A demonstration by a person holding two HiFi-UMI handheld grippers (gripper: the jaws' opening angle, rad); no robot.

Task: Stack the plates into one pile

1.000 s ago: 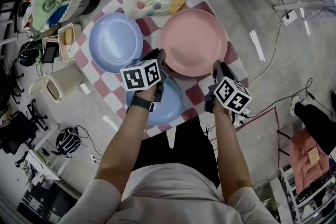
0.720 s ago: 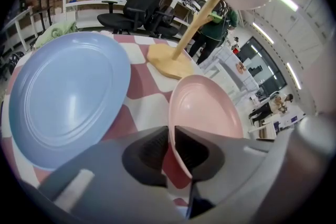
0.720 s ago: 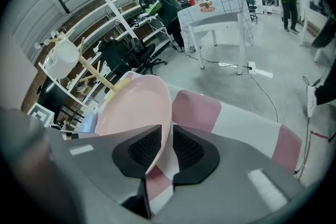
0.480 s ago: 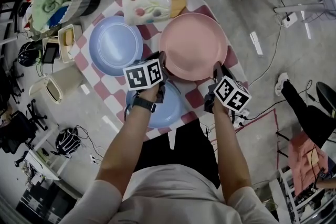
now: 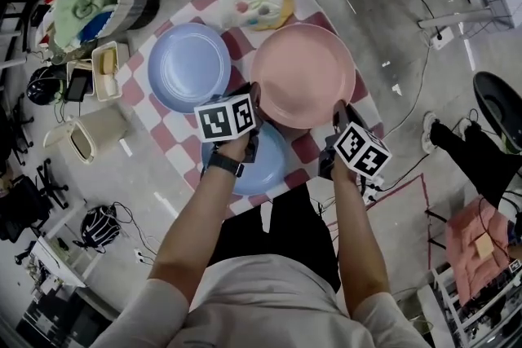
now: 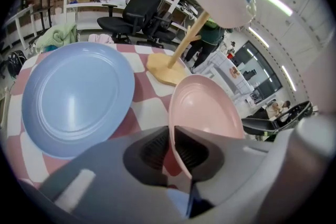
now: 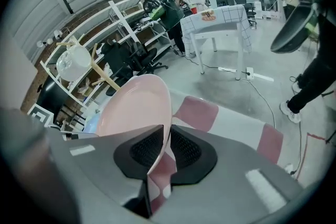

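Little has changed over the last second: the left tool point(image 5: 252, 92) and right tool point(image 5: 338, 110) stay clamped shut on the near rim of the pink plate point(image 5: 302, 73), mid-table point(image 5: 167, 130). The plate seems barely raised, so its carry onto the blue plate point(image 5: 265, 163) at the table's near edge is probably only starting.

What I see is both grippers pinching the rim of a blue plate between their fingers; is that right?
Wrong colour. The left gripper and right gripper are pinching the rim of the pink plate between their fingers, as both gripper views show.
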